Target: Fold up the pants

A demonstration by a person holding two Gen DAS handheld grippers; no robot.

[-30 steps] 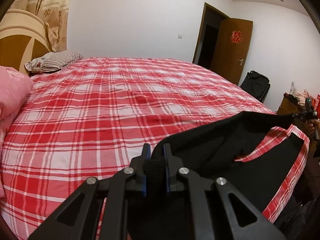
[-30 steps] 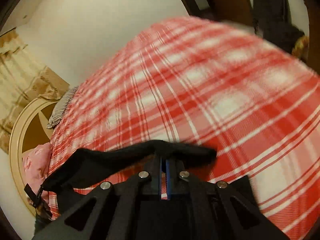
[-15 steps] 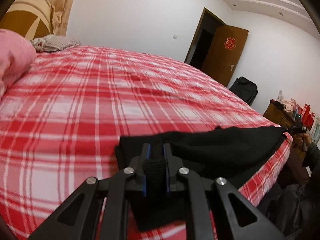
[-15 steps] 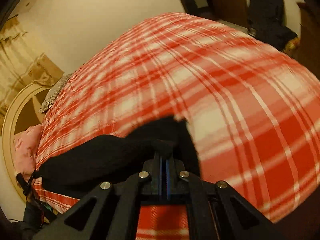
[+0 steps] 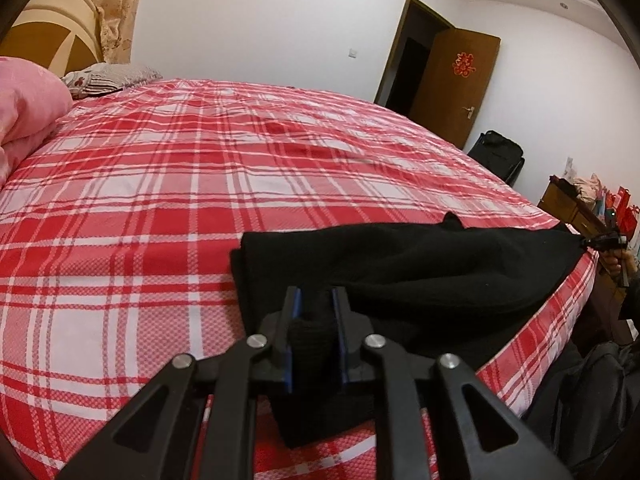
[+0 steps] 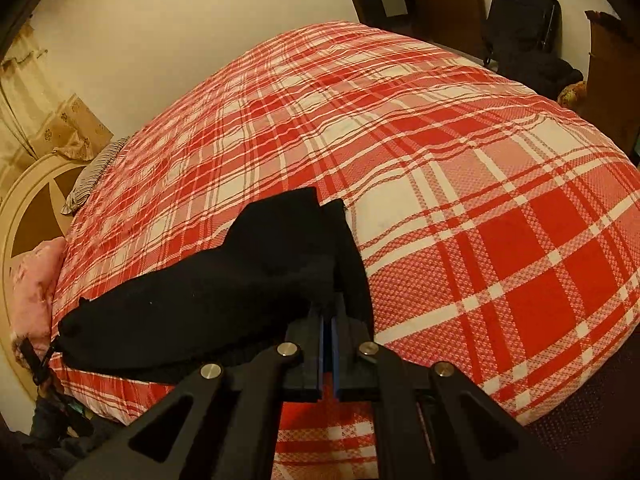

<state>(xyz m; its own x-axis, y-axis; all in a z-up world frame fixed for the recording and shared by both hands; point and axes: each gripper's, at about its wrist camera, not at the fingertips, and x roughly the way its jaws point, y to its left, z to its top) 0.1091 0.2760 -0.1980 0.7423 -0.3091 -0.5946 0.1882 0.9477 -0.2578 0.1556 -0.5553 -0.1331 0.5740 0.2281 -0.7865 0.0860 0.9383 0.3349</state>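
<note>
The black pants (image 5: 420, 276) were laid across the near edge of the bed (image 5: 200, 184), on its red-and-white checked cover, already doubled over so that one layer rested on another; this placement near the edge can be taken as a way to keep both ends within reach of the two hands. In the left wrist view the left tongs (image 5: 315, 300) were seen at one end of the garment with their jaws opening: a fold of black cloth still sat between the blue-lined pads, but a gap was visible beside it, so the cloth was judged to be in the course of being let go rather than pinched. In the right wrist view the right tongs (image 6: 329, 316) were seen closed almost completely, with only a thin slit between the pads, at the other end of the pants (image 6: 208, 300); the cloth ran down to the tips, and it was judged to be gripped there, probably by a thin edge, though the contact itself was hidden by dark fabric. That end seemed to be held so that the fold would stay stretched and flat while the other end was set down. A pink quilt (image 5: 28, 108) and a striped pillow (image 5: 108, 78) lay well apart from the garment, at the head of the bed.
</note>
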